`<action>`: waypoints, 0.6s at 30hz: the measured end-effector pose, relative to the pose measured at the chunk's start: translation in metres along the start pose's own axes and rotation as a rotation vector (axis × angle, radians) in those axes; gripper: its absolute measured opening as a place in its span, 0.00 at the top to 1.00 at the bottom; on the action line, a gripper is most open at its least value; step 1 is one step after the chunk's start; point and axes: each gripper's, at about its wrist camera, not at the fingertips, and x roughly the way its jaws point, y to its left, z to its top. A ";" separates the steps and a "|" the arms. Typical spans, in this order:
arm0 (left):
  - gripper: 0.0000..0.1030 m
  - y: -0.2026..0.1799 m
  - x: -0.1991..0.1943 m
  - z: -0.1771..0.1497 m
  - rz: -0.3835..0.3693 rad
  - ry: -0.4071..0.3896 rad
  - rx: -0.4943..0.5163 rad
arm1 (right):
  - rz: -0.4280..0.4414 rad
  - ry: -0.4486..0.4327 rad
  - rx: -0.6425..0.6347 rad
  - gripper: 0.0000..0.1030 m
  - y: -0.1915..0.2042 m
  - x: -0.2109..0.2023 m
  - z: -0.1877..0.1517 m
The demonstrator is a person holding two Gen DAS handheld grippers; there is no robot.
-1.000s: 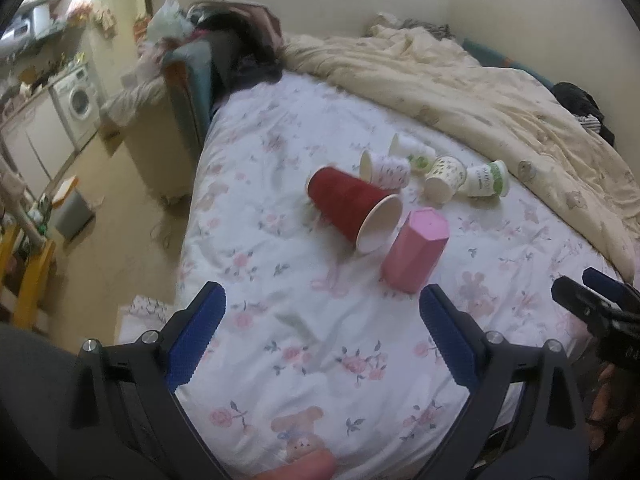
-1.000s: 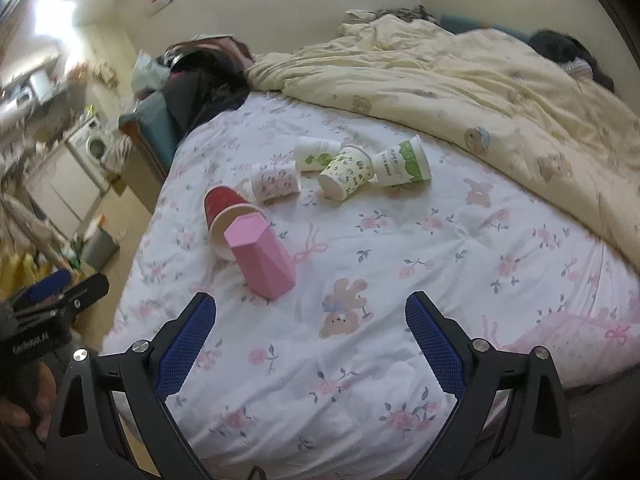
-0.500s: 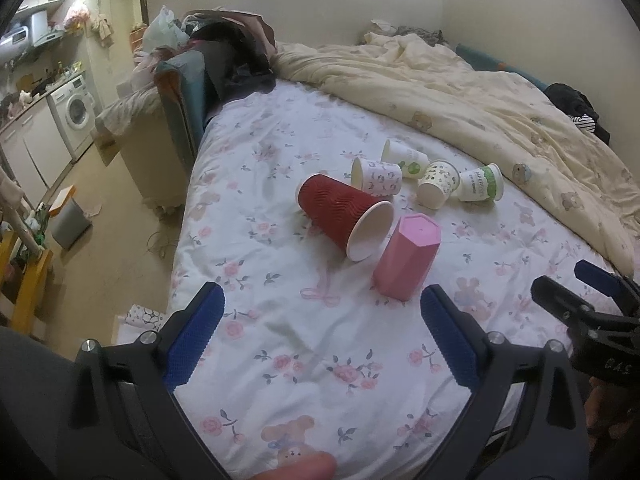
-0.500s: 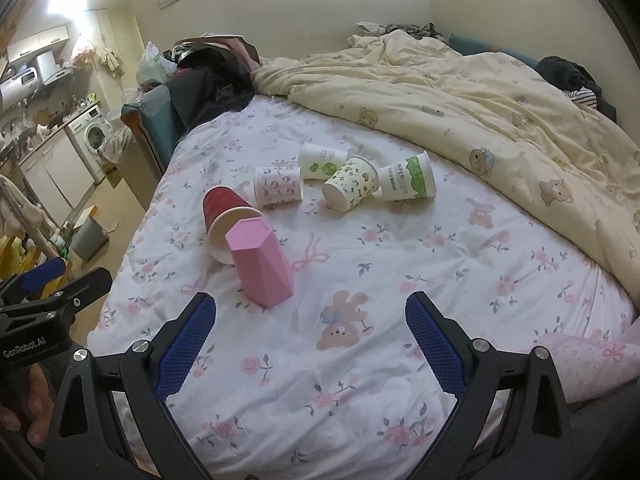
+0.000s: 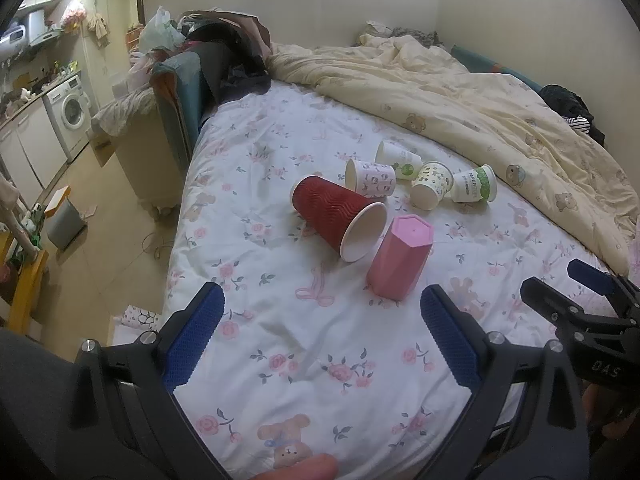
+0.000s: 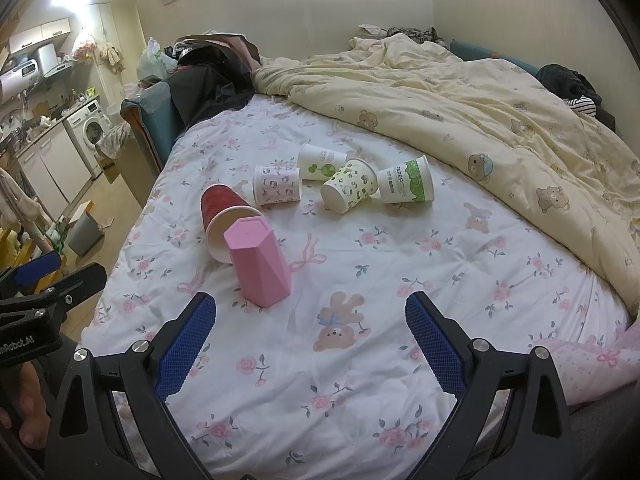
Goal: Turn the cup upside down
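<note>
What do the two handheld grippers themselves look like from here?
Both match: the left gripper and right gripper have matte black angular frames with silver screws and blue knurled pads inside each finger. White lettering marks their bodies. Bare fingers show at the edges; no cables visible.

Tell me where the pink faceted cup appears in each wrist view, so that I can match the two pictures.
Left wrist view: the pink faceted cup stands right of centre, base up, just right of the red cup's mouth.
Right wrist view: the pink faceted cup stands left of centre, before the red cup.
Shared landmark: the red ribbed paper cup, lying on its side beside it.
</note>
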 end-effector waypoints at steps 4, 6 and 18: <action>0.05 0.000 0.000 0.000 -0.005 0.001 -0.003 | 0.000 0.004 -0.004 0.05 0.000 0.000 0.000; 0.05 0.000 0.000 0.000 -0.004 0.000 -0.001 | 0.000 0.002 -0.003 0.05 0.000 0.000 0.000; 0.05 -0.002 0.000 0.000 -0.011 0.009 0.001 | 0.001 0.004 -0.002 0.05 0.001 0.001 0.001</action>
